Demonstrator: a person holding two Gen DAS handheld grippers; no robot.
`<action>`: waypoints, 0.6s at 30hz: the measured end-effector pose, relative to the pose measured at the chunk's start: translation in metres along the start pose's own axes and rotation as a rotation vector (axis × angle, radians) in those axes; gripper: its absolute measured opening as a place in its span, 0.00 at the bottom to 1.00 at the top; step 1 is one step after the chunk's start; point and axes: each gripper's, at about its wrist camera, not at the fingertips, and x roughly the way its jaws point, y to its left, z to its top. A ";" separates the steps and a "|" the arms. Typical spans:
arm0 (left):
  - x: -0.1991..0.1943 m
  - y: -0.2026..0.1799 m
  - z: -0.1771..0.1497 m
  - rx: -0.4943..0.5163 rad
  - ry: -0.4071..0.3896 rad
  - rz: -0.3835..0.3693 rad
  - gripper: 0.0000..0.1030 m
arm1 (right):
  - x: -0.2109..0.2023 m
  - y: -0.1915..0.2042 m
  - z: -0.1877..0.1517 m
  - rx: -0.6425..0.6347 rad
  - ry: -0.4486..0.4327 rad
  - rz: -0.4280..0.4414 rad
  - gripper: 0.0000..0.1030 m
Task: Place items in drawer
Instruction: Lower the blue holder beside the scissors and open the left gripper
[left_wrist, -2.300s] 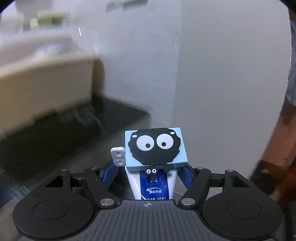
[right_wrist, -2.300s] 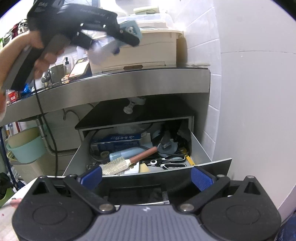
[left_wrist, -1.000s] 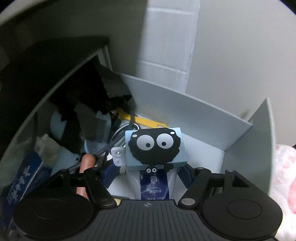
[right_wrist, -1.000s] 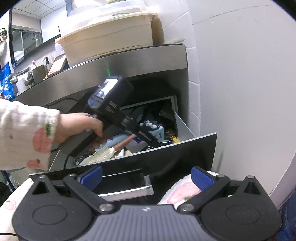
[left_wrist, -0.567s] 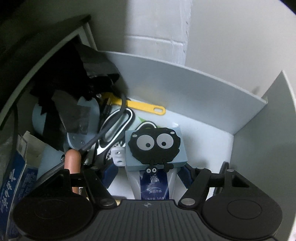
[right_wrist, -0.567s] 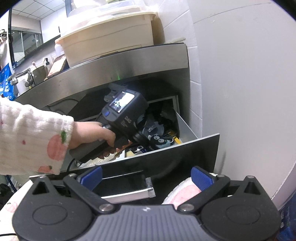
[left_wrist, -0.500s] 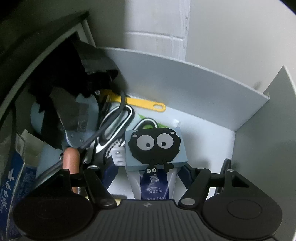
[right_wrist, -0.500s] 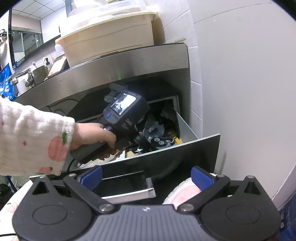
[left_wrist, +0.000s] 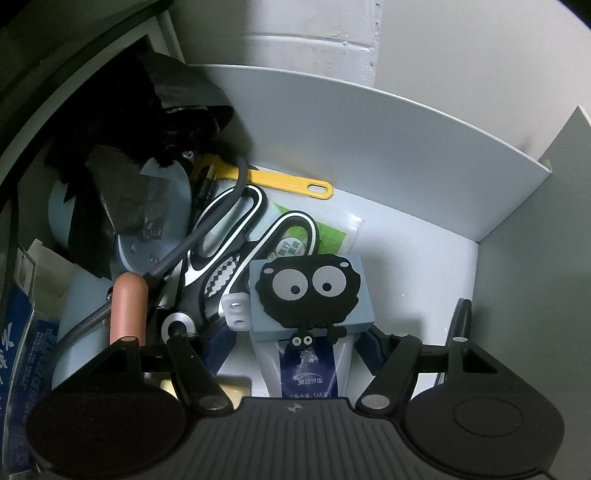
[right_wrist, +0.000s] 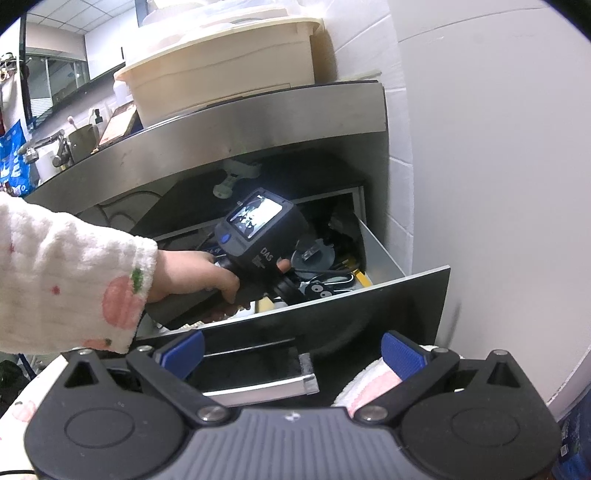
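Observation:
My left gripper (left_wrist: 301, 334) is shut on a toothpaste tube (left_wrist: 308, 369) that carries a light blue squeezer clip with a black cartoon face (left_wrist: 309, 293). It holds the tube low inside the open drawer (left_wrist: 369, 147), over its right front part. In the right wrist view the left gripper (right_wrist: 291, 291) reaches down into the drawer (right_wrist: 384, 254), and the clip (right_wrist: 319, 289) shows just behind the drawer front. My right gripper (right_wrist: 291, 352) is open and empty, in front of the drawer's dark front panel (right_wrist: 369, 306).
The drawer holds black-and-white scissors (left_wrist: 229, 236), a yellow handle (left_wrist: 291, 182), a green packet (left_wrist: 328, 236), a brush with a brown handle (left_wrist: 127, 310), a pale blue hair dryer (left_wrist: 155, 206), a black bag (left_wrist: 159, 107) and a blue box (left_wrist: 18, 354). A steel counter (right_wrist: 258, 122) overhangs it.
My left gripper has come down from above the counter into the drawer with the tube, and has sunk a little lower over the last half second. The right gripper has stayed in place.

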 end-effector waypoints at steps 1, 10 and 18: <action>0.000 0.000 0.000 -0.001 0.001 -0.006 0.67 | 0.000 0.000 0.000 0.001 0.001 0.001 1.00; -0.003 0.001 0.001 -0.018 0.008 -0.034 0.67 | 0.001 0.001 0.001 -0.013 0.004 0.002 1.00; -0.007 0.000 0.004 -0.016 0.016 -0.037 0.68 | -0.001 0.002 0.000 -0.013 0.003 0.003 1.00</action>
